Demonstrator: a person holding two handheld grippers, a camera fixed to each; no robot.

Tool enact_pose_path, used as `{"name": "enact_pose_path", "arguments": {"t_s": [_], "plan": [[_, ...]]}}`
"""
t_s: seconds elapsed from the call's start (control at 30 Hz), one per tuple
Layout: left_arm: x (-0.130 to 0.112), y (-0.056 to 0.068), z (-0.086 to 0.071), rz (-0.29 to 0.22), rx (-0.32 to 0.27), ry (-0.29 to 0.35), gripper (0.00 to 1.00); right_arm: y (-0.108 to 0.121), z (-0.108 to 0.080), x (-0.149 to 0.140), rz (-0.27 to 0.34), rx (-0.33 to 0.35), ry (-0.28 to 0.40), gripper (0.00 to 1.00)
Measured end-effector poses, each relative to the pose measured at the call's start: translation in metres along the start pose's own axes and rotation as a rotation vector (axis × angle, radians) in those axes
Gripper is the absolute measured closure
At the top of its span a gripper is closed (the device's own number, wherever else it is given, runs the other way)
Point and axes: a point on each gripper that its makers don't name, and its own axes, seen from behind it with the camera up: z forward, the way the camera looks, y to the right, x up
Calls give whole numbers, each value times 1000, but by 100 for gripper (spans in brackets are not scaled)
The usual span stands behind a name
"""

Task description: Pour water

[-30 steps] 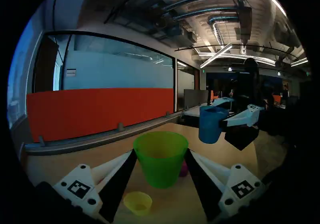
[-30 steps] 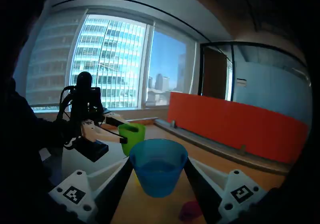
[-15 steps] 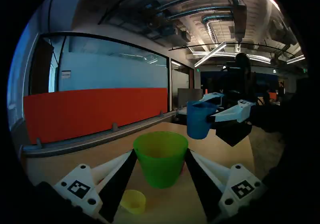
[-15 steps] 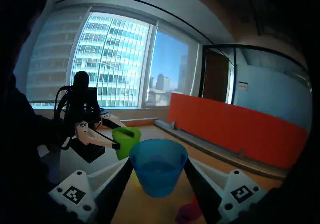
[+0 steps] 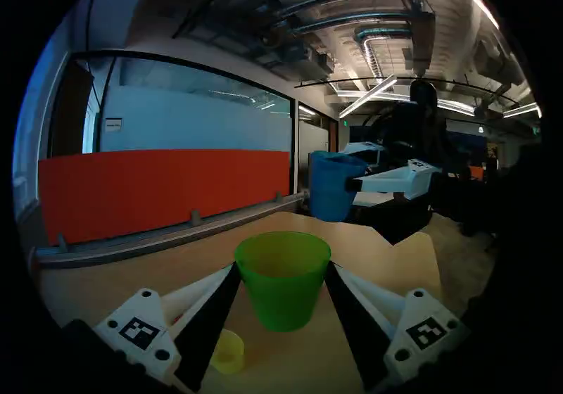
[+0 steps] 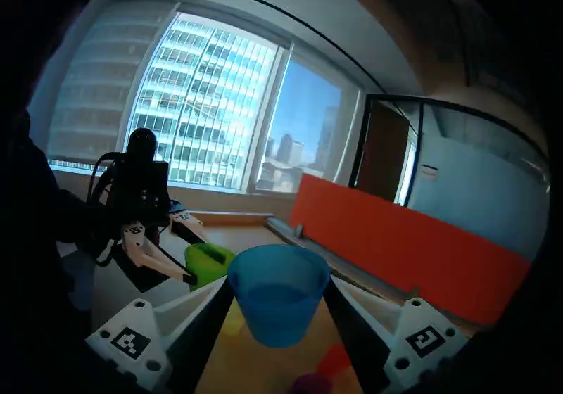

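While the green cup (image 5: pixel 283 281) stays gripped, the blue cup (image 5: pixel 328 186) has risen.

The near cup (image 5: pixel 283 285) sits between the left gripper's (image 5: pixel 283 269) fingers (image 5: pixel 211 309) above the table (image 5: pixel 127 285), with the far cup (image 5: pixel 327 190) behind it to the right, in the right gripper (image 5: pixel 347 163).

- A small yellow cup (image 5: pixel 226 352) stands on the near part of the wooden table (image 5: pixel 127 285).
- A long orange panel (image 5: pixel 162 186) runs along the table's far edge, under a glass wall (image 5: pixel 197 123).
- Pipes (image 5: pixel 359 10) and strip lights (image 5: pixel 366 97) cross the ceiling.
- Large windows (image 6: pixel 190 126) show high-rise buildings.
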Motion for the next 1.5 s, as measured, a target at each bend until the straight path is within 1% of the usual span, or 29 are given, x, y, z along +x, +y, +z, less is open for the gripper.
{"name": "enact_pose_path", "arguments": {"t_s": [0.2, 0.47, 0.7, 1.0, 1.2, 1.5], "plan": [[2, 6, 1, -8, -17, 12, 15, 4, 6, 13, -61, -1, 8, 10], [1, 14, 2, 11, -33, 11, 15, 7, 12, 23, -130, 2, 8, 11], [2, 19, 2, 11, -45, 12, 15, 10, 16, 30, -197, -5, 6, 10], [-1, 24, 4, 10, -59, 6, 15, 15, 21, 43, -301, -13, 4, 10], [-1, 31, 6, 8, -73, 5, 15, 19, 26, 54, -375, -24, 9, 10], [3, 40, 8, 13, -89, 9, 15, 19, 32, 69, -458, -30, 24, 10]]}}
